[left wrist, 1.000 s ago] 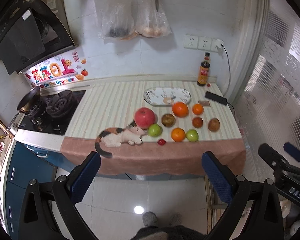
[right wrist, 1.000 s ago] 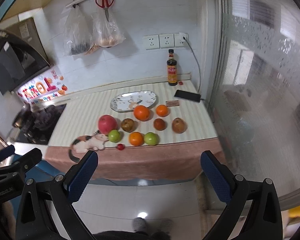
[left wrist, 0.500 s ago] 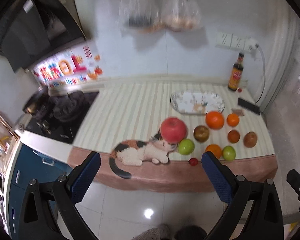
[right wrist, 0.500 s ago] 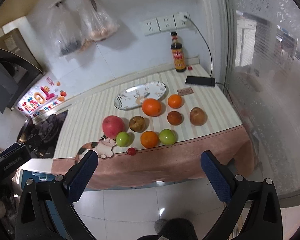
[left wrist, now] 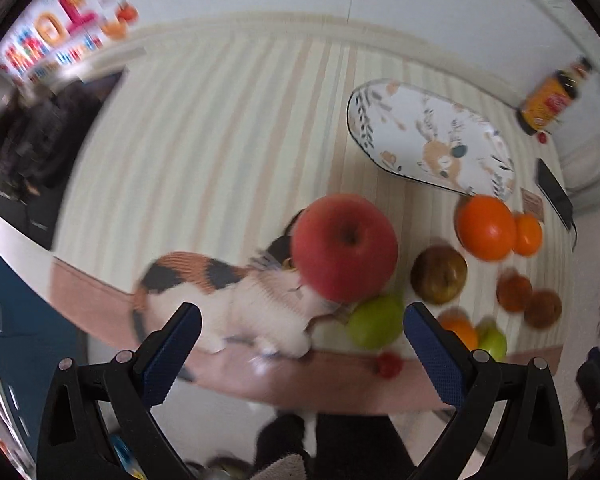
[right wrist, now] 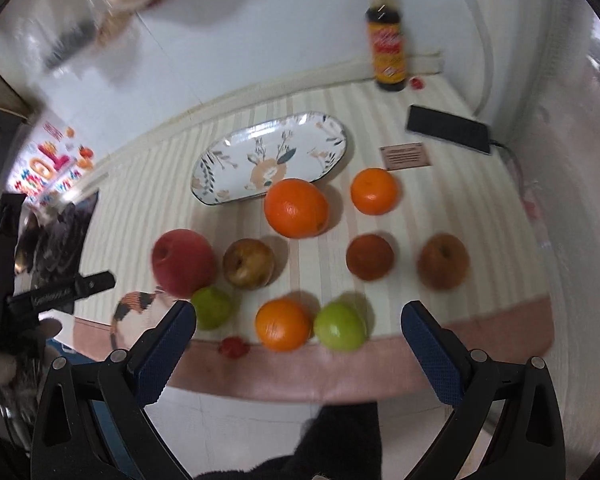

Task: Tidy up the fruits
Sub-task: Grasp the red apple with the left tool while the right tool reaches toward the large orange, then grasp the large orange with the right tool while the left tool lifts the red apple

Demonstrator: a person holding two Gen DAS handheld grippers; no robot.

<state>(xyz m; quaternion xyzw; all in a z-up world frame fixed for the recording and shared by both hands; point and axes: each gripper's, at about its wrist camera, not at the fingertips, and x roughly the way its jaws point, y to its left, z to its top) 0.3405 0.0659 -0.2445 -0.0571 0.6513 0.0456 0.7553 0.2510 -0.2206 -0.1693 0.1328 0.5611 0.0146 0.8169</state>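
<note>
Sauce bottle (right wrist: pixel 387 50) by the wall — black phone (right wrist: pixel 448 129) nearby, lying flat.

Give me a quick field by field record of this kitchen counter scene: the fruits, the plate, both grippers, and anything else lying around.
surface: striped counter mat
plate: oval floral plate, no fruit on it
red fruit: big red apple
oranges: large orange, two smaller
green fruit: two green apples
brown fruit: three
other: sauce bottle, phone
left gripper: open, holding nothing
right gripper: open, holding nothing

stove (left wrist: pixel 32 148) blurred, hanging bags (right wrist: pixel 112 4) smeared, cut off
</note>
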